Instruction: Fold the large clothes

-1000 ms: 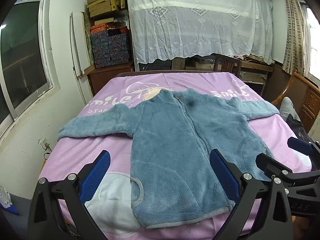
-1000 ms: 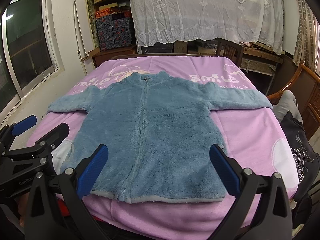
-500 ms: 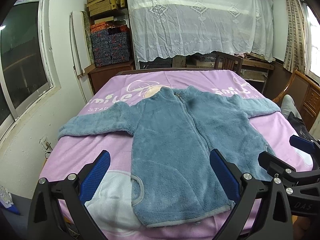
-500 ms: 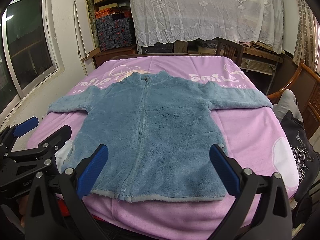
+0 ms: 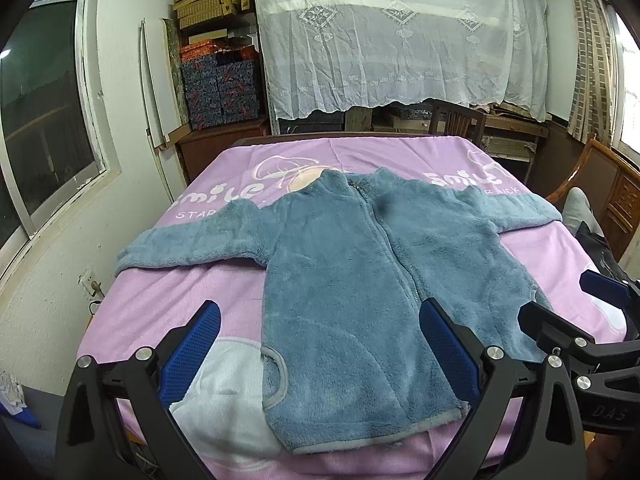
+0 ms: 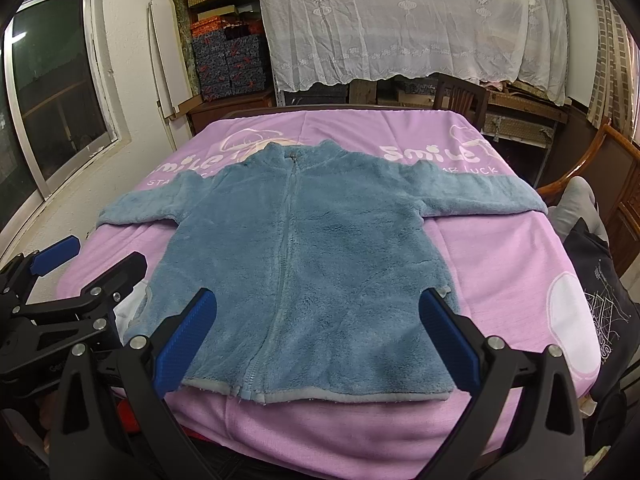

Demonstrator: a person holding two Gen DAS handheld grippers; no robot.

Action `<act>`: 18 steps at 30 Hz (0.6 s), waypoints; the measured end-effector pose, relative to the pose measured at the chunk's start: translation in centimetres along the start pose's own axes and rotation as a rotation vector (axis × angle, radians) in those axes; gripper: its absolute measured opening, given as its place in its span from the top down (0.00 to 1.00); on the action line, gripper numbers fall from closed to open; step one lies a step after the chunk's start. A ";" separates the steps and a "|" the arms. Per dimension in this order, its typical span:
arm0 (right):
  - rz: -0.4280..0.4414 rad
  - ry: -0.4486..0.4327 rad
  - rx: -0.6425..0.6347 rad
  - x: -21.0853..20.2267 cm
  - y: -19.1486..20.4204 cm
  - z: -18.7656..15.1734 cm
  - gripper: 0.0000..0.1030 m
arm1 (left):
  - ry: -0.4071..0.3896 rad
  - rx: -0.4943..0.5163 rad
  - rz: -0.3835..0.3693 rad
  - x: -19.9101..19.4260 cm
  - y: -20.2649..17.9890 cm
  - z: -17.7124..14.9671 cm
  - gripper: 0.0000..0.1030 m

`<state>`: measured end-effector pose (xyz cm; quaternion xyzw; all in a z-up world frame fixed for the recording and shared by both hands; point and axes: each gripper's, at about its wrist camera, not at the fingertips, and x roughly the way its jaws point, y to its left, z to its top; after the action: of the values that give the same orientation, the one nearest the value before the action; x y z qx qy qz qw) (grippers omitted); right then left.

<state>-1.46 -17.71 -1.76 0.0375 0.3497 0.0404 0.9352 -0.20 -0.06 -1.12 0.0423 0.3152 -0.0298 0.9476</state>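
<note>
Fleece jacket (image 6: 304, 268) flat on bed (image 6: 500, 264), collar away, hem toward 2 wide-open, empty tongs (image 6: 316, 340).

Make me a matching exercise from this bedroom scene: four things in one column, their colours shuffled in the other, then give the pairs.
Things:
1. fleece jacket
2. bedspread
3. lace curtain
4. tool pads

Colours:
A. white
B. deep blue
C. pink-purple
D. grey-blue

Pairs: 1-D, 2-C, 3-A, 4-B
</note>
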 end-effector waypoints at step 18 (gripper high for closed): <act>0.006 0.004 0.004 0.1 0.6 -0.6 0.04 | 0.010 -0.002 0.000 0.3 0.0 0.1 0.03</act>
<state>-1.80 -17.07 -2.16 0.0402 0.3515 0.0428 0.9344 0.08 -0.06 -1.20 0.0417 0.3200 -0.0294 0.9460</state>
